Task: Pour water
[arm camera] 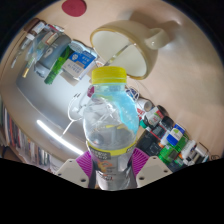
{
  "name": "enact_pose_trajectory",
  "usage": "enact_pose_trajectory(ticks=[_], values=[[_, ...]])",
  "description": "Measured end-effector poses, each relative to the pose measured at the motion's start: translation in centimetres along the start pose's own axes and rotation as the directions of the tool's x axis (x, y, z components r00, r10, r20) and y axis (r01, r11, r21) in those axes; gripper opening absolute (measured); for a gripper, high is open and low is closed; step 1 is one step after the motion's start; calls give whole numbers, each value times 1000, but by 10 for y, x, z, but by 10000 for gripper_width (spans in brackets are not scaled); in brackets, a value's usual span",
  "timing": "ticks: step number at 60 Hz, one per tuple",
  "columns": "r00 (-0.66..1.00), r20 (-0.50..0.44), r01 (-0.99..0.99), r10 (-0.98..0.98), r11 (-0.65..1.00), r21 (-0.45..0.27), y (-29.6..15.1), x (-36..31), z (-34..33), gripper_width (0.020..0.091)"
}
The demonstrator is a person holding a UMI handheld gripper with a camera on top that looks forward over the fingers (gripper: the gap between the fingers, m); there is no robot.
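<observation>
A clear plastic water bottle (108, 118) with a yellow cap (109, 75) and a yellow band on its label stands between my fingers, and my gripper (110, 165) is shut on it, the purple pads (91, 158) pressing on both sides of its lower body. The bottle is lifted and tilted, with its cap pointing at a cream-white cup (128, 47) with a handle that sits just beyond it on the pale table (40, 100). The cap is on the bottle. Water shows inside the bottle's body.
A boxed item with a blue and green label (62, 62) stands beyond the bottle to the left. Several small dark and coloured objects (170, 135) crowd the right side. A red disc (75, 6) lies far behind the cup.
</observation>
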State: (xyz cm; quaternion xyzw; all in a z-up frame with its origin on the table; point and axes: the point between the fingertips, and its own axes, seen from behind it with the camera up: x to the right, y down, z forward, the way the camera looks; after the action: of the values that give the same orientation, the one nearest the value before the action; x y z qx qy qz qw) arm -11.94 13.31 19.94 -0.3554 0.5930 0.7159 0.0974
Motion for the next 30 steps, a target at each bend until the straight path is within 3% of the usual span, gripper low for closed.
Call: enact_pose_trajectory(ticks=[6,14,19,23,27,30], values=[[989,-10,147,-149,986,-76,27,-5,-2,482],[774,7,623,-634,758,-195,60,-36,-18,479],[409,18,904,-912,402,-145,65,-86,-25,480],[10,19,999,-1000,9,-40,45,-150,-39,481],[-308,-75,948,-949,-312,60,12,-223,-51,482],[-445,-195,881,-874,-467,80,2,-250,-60,484]])
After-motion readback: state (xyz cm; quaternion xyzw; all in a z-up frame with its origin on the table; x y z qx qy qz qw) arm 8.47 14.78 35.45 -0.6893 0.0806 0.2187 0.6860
